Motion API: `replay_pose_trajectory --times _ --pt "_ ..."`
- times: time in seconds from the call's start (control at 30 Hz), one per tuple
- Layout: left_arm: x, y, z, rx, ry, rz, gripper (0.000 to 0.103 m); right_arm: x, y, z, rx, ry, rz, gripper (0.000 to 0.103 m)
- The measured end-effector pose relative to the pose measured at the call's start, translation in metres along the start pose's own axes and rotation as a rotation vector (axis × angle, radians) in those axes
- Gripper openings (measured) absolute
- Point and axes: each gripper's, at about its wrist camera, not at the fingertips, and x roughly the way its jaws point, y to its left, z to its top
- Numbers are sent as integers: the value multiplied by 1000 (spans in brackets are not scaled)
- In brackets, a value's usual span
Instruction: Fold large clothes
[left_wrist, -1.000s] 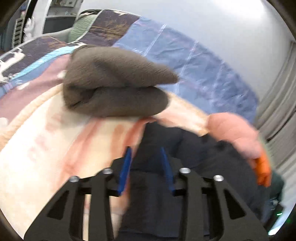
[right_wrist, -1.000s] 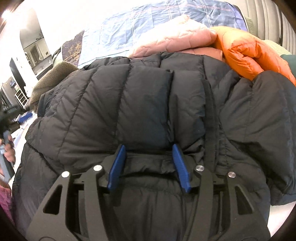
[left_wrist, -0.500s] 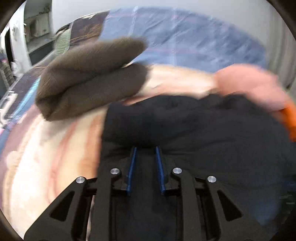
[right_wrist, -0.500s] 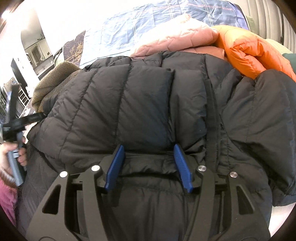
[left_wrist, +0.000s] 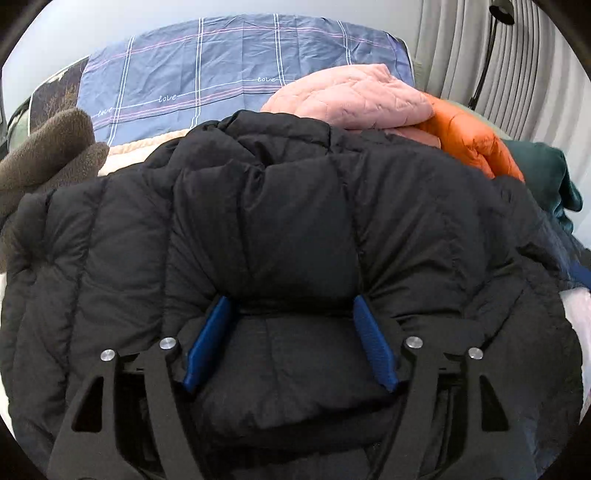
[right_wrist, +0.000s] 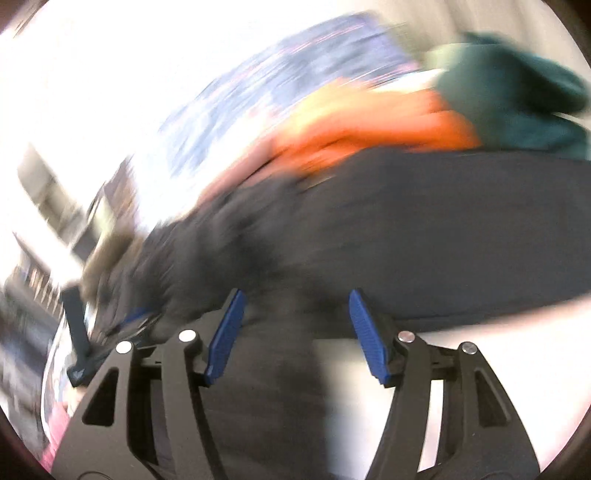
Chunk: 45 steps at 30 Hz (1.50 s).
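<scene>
A black puffer jacket (left_wrist: 295, 221) lies bunched on the bed and fills the left wrist view. My left gripper (left_wrist: 290, 317) is open, its blue pads pressed against a fold of the jacket that bulges between them. In the blurred right wrist view the same jacket (right_wrist: 406, 240) lies ahead. My right gripper (right_wrist: 295, 314) is open over dark jacket fabric near the white bed edge, gripping nothing.
A pink quilted jacket (left_wrist: 351, 99), an orange jacket (left_wrist: 476, 140) and a dark green garment (left_wrist: 543, 173) lie behind the black jacket. A folded brown fleece (left_wrist: 48, 155) sits at the left. A blue checked sheet (left_wrist: 221, 66) covers the far bed.
My left gripper has opened wide from nearly shut and now faces the jacket squarely. My right gripper has swung quickly to the right, blurring its view, and stays open.
</scene>
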Motion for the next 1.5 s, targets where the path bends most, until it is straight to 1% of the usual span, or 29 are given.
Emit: replay_pose_trajectory --times 0.07,0.1,0.17,0.2,0.23,0.3,0.33,0.37,0.43,0.47,0.5,0.53,0.57,0.63,0.7,0.77,0.8,0.87,0.9,1.0,1.03,1.1,1.2,1.27,1.33,1.37,1.43,1.47,1.5 --pt "-8 7 -5 -7 -3 -6 73 -33 -62 8 201 -73 -57 63" --pt "-4 8 2 -6 -2 -5 73 -49 -92 8 301 -109 -87 63" --pt "-4 6 3 -4 -4 -6 74 -81 -155 1 518 -189 -161 63" --pt "-4 6 3 -6 -5 -8 74 -87 -169 -2 574 -203 -170 63" --pt "-4 6 4 -8 -6 -13 74 -93 -192 -7 662 -226 -142 63" --pt "-5 8 3 -12 -10 -22 76 -97 -221 -11 765 -282 -43 64" --pt "-6 9 2 -13 -11 -25 77 -96 -229 -10 781 -303 -11 70" --pt "-6 9 2 -16 -15 -30 78 -93 -237 -6 787 -313 3 72" --pt "-7 10 0 -19 -19 -35 79 -87 -245 0 806 -331 -13 73" --pt "-8 10 0 -20 -21 -37 79 -83 -248 4 812 -336 -26 70" --pt "-8 10 0 -22 -23 -40 79 -82 -248 8 819 -342 -52 61" --pt "-8 11 -1 -24 -25 -43 79 -80 -247 13 814 -349 -67 23" --pt "-9 12 -1 -27 -27 -46 79 -77 -244 19 804 -333 -53 5" --pt "-9 13 -2 -29 -28 -47 79 -74 -224 33 781 -337 4 4" --pt "-9 12 -2 -27 -27 -45 79 -74 -178 52 651 -340 39 4" --pt "-9 13 -2 -30 -28 -48 79 -66 -100 75 432 -312 116 4" --pt "-9 13 -2 -32 -29 -51 79 -62 -70 80 360 -292 154 4" --pt "-10 14 -2 -40 -31 -60 79 -44 10 85 184 -232 266 4" --pt "-11 15 -2 -44 -32 -65 79 -32 57 82 90 -189 341 4" --pt "-12 18 -3 -60 -38 -80 79 5 156 55 -94 -55 503 4" --pt "-12 18 -3 -65 -39 -84 79 13 176 48 -135 -16 529 4" --pt "-13 20 -3 -77 -44 -94 79 43 221 14 -253 80 544 4" --pt "-20 30 -5 -127 -64 -139 79 80 246 -26 -337 182 510 4" --pt "-31 46 -7 -206 -83 -205 79 99 245 -50 -365 247 481 8" --pt "-39 59 -7 -270 -90 -267 79 112 238 -59 -375 289 460 13" --pt "-44 67 -6 -303 -94 -308 79 116 233 -62 -376 307 454 21" --pt "-52 74 -4 -344 -107 -368 79 119 226 -70 -372 336 447 31" --pt "-57 78 -2 -375 -117 -417 79 118 226 -75 -375 345 454 35" --pt "-60 81 -2 -395 -124 -452 79 115 228 -86 -384 350 464 38"
